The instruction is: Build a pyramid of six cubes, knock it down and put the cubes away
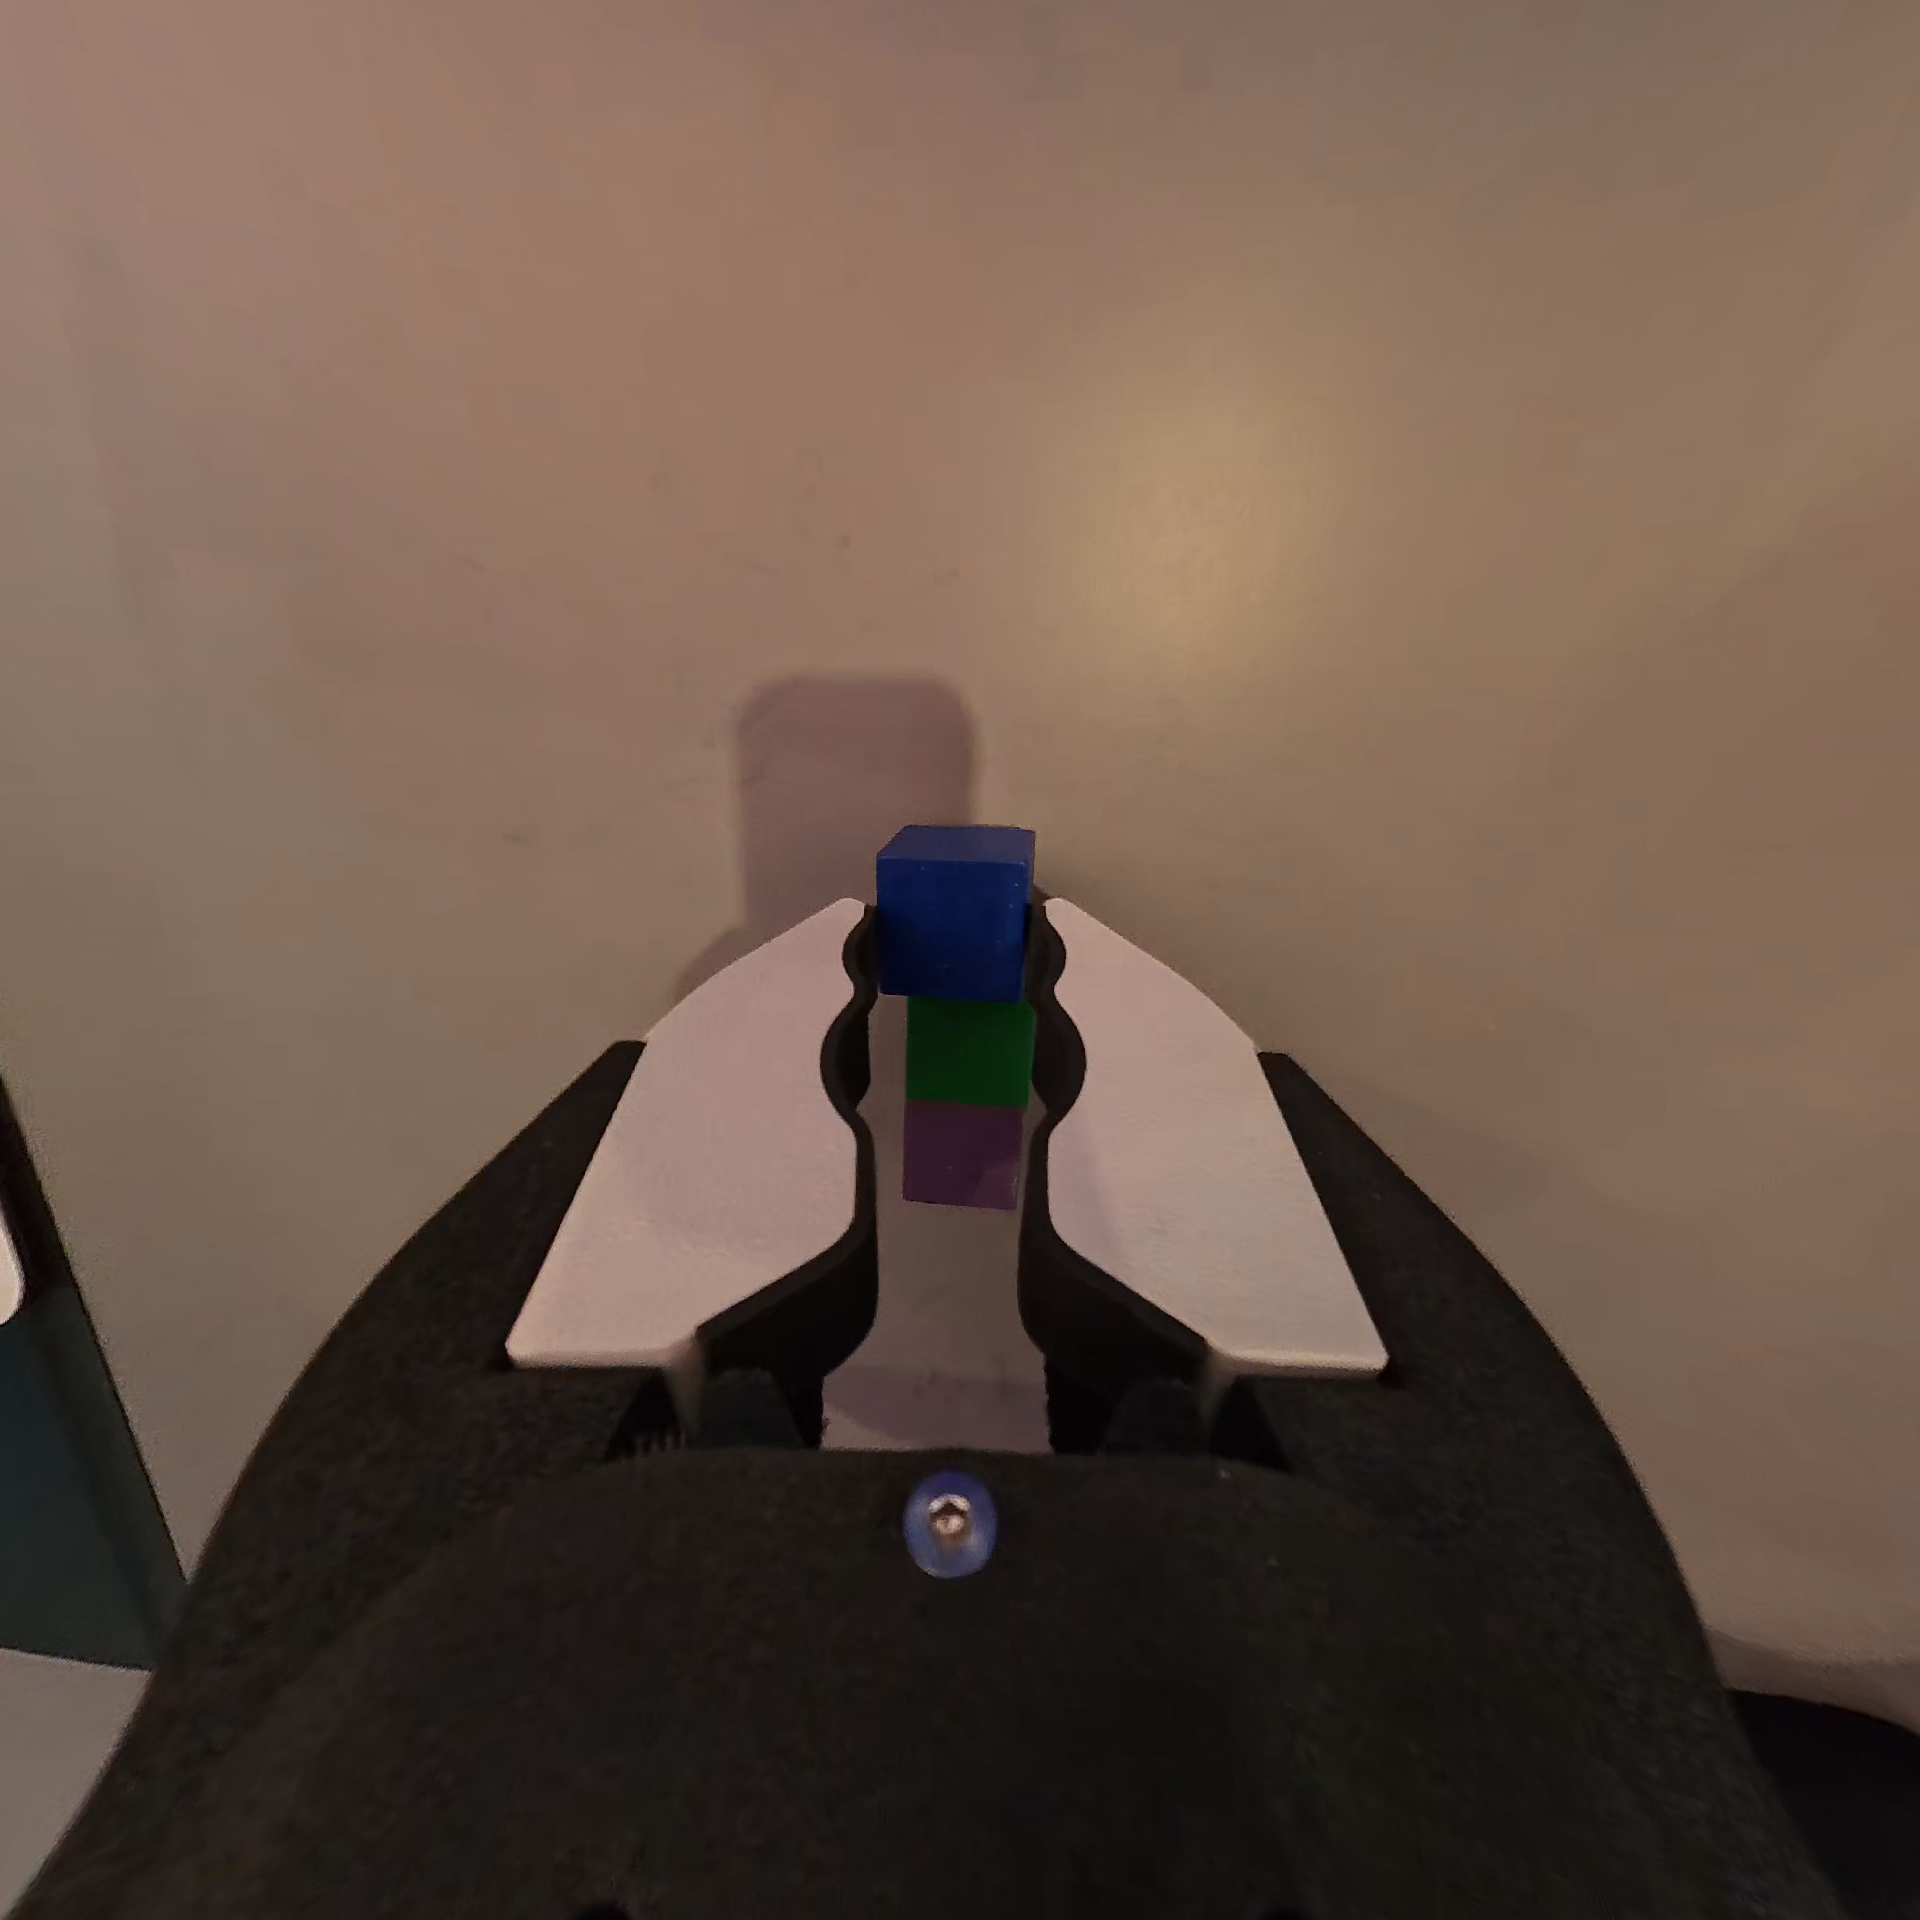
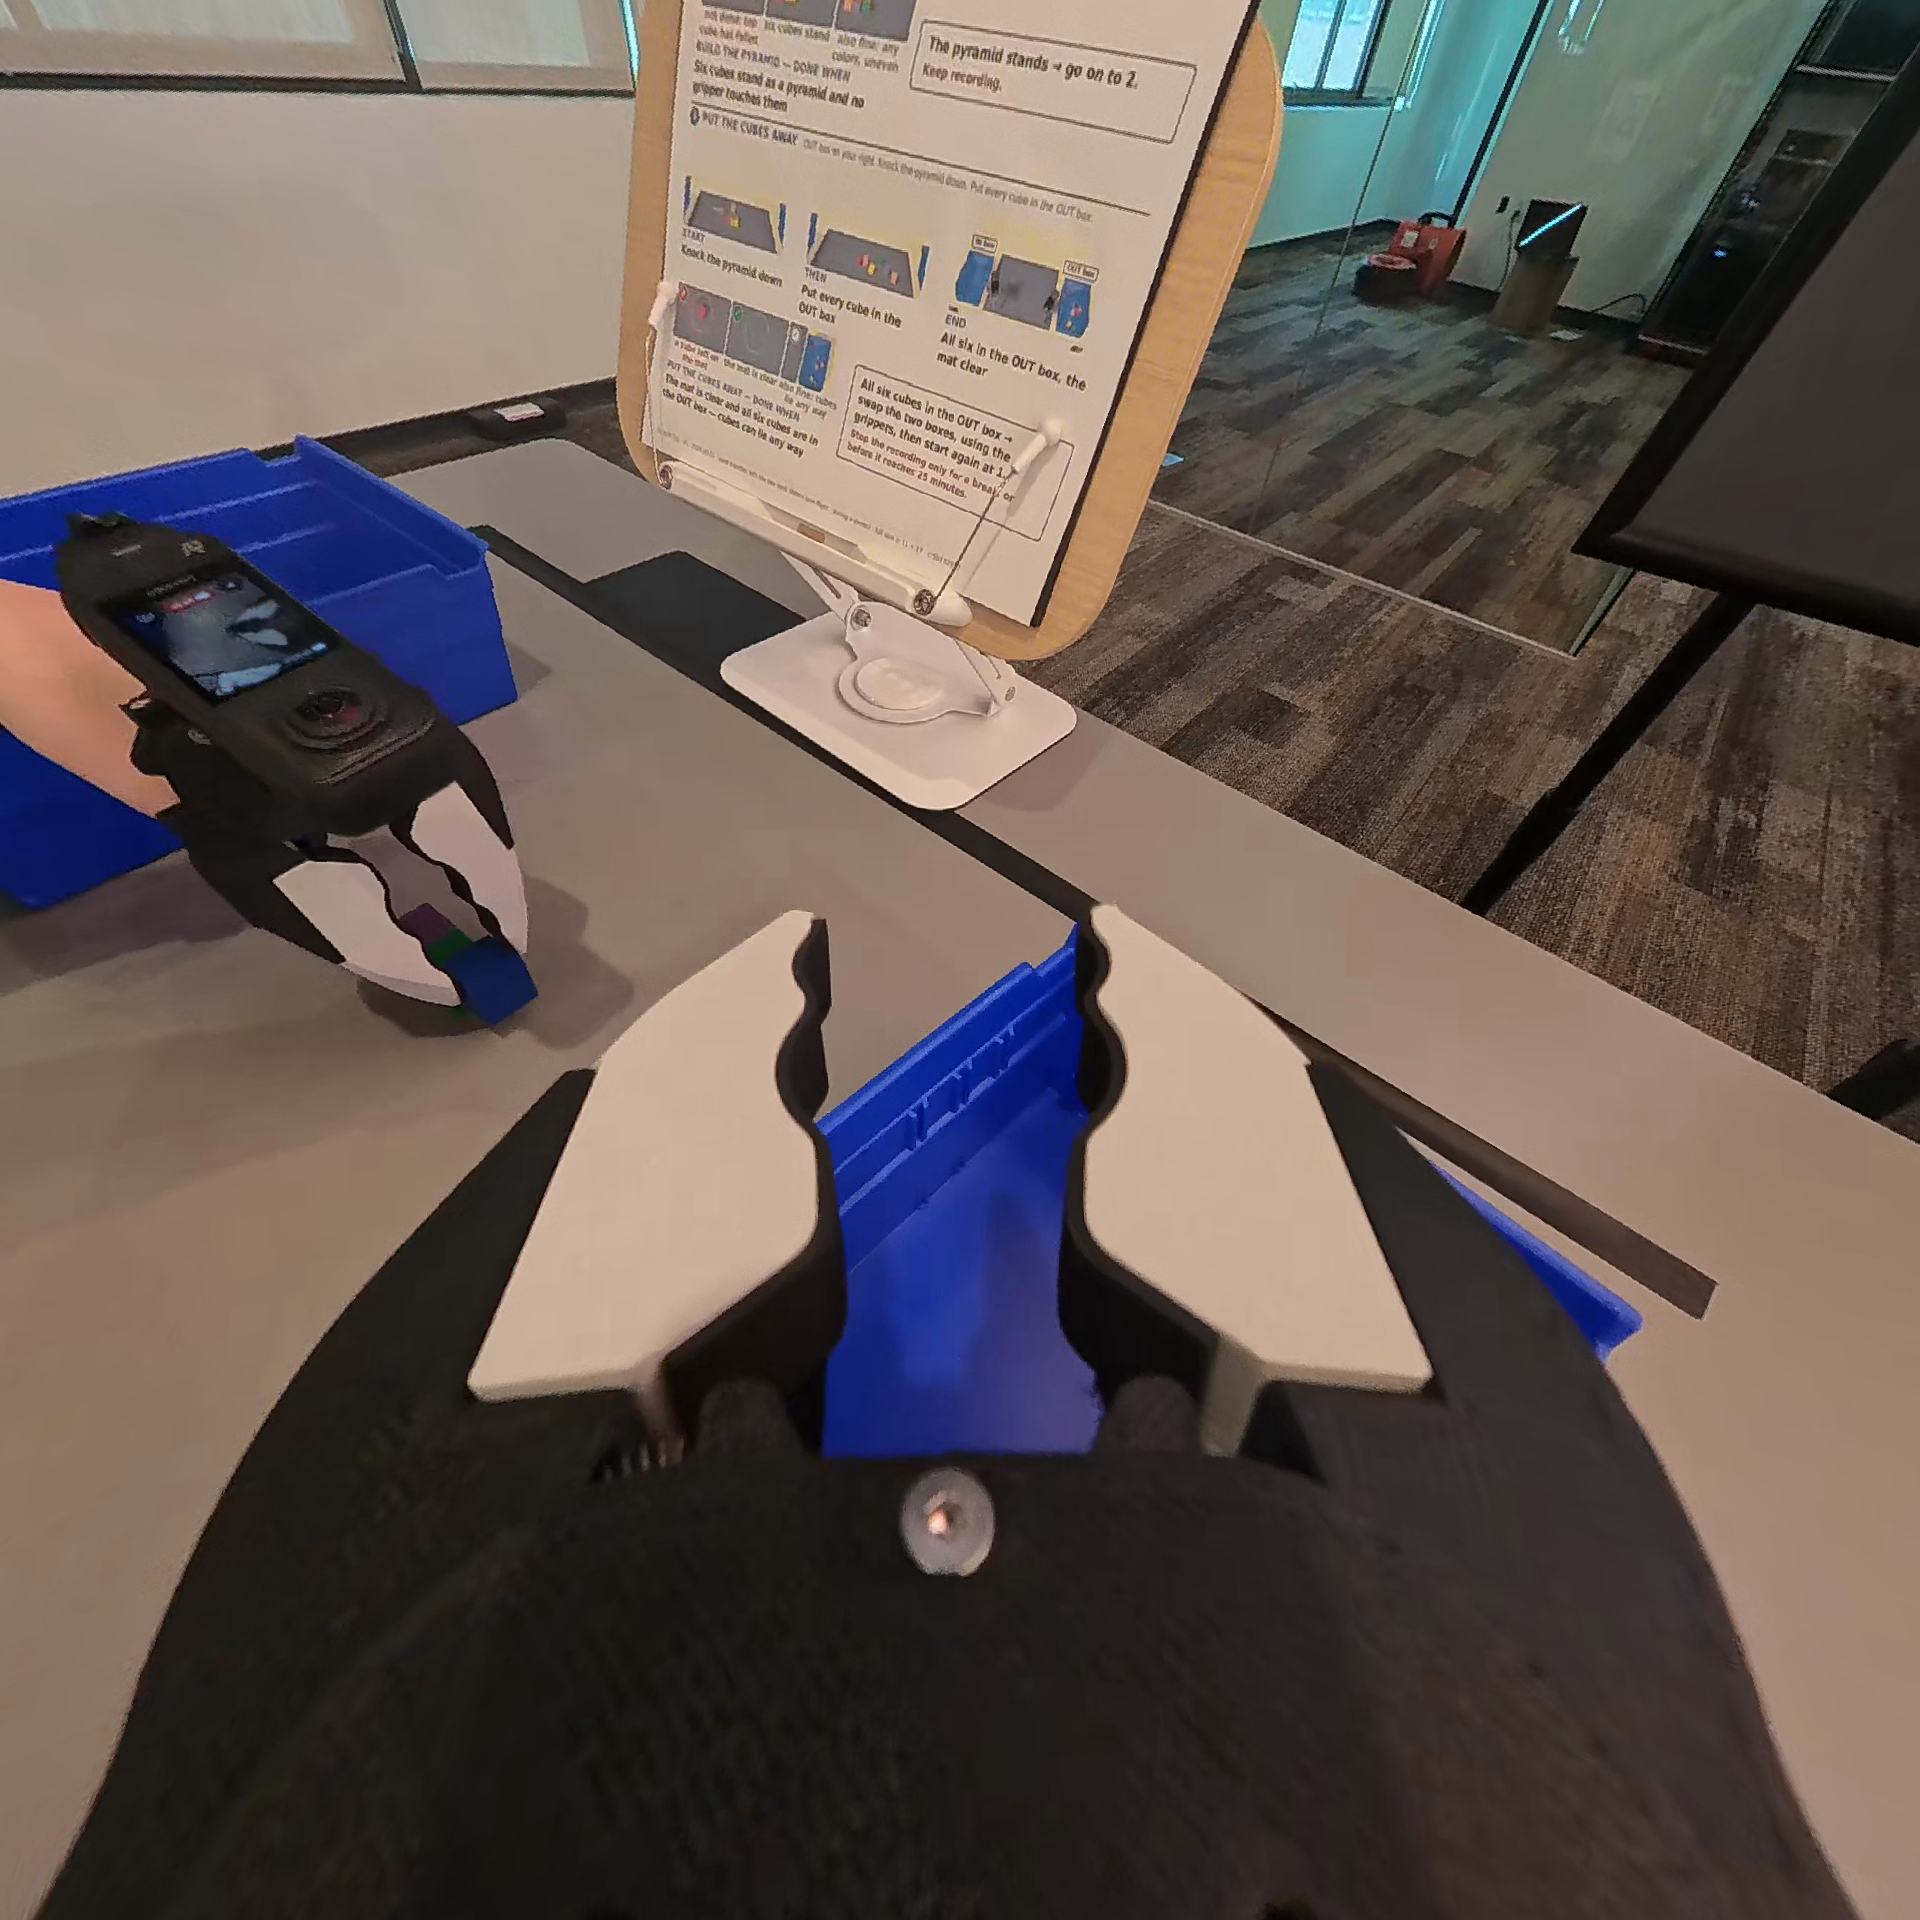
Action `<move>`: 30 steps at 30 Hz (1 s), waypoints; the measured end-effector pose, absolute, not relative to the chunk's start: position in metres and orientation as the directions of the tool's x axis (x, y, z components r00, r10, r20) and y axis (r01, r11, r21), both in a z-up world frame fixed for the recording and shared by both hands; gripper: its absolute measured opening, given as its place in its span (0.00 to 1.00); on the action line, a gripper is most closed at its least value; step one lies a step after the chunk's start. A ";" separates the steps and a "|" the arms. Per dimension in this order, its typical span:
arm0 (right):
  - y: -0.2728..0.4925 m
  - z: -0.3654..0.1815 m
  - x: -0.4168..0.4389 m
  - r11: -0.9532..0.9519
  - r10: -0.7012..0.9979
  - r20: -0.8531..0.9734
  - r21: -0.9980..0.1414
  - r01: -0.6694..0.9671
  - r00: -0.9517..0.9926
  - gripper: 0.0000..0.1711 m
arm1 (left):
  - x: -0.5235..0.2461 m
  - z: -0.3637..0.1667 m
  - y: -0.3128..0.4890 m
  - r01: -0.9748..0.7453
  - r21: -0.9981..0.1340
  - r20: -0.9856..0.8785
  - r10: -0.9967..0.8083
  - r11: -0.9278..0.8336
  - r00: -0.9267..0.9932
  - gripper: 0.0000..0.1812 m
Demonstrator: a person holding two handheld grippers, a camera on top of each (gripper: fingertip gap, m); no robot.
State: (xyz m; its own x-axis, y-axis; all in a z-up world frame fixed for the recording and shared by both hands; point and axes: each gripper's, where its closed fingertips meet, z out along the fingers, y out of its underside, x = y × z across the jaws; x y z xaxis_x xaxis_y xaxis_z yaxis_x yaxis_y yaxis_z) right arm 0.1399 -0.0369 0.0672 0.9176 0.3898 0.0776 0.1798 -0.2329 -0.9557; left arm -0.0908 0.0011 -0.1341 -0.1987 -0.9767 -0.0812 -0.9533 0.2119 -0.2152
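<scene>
Matte black housing and white wavy-edged fingers of the left gripper (image 1: 954, 920) pinch a glossy blue cube (image 1: 954, 914); green cube (image 1: 969, 1051) and purple cube (image 1: 961, 1153) line up beyond. Right gripper (image 2: 951, 925) hovers spread above a ribbed blue plastic bin (image 2: 966, 1226) on the smooth grey table (image 2: 675, 790).

Left wrist view: sits behind its own white fingers (image 1: 727, 1122), tilted steeply down at the plain grey bench (image 1: 1351, 520), very near it; a row of blue, green and purple cubes (image 1: 961, 1013) fills the gap.
Right wrist view: higher and farther back, facing across the bench toward a white instruction sheet on a wooden stand (image 2: 935, 291).
Shared: the other black-and-white gripper (image 2: 473, 961) with the same cubes, at left.
</scene>
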 end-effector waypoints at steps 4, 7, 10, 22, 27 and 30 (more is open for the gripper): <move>-0.036 0.065 0.142 -0.237 0.389 0.064 -0.957 0.167 0.919 0.27 | -0.093 -0.139 0.001 -0.955 -0.203 -0.085 -0.975 0.218 -0.205 0.15; -0.036 0.063 0.143 -0.244 0.387 0.063 -0.955 0.168 0.920 0.27 | -0.094 -0.142 0.001 -0.956 -0.191 -0.088 -0.974 0.224 -0.211 0.15; -0.036 0.062 0.144 -0.248 0.385 0.063 -0.954 0.169 0.921 0.27 | -0.095 -0.143 0.001 -0.957 -0.185 -0.081 -0.974 0.221 -0.209 0.15; -0.037 0.060 0.146 -0.259 0.391 0.047 -0.953 0.159 0.919 0.27 | -0.099 -0.147 -0.002 -0.961 -0.154 -0.074 -0.973 0.228 -0.219 0.26; -0.037 0.059 0.146 -0.259 0.395 0.047 -0.952 0.160 0.918 0.27 | -0.089 -0.102 0.005 -0.920 -0.350 -0.137 -0.981 0.178 -0.138 0.26; -0.037 0.060 0.146 -0.256 0.395 0.048 -0.953 0.161 0.917 0.27 | -0.104 -0.050 0.018 -0.859 -0.481 -0.264 -0.963 0.176 -0.049 0.24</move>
State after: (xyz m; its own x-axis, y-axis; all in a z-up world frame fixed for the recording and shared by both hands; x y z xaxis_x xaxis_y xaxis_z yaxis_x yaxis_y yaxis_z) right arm 0.1463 -0.0373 0.0597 0.9173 0.3953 0.0484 0.1606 -0.2561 -0.9532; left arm -0.1037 0.0182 -0.0495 -0.0493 -0.9634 -0.2635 -0.8589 0.1755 -0.4811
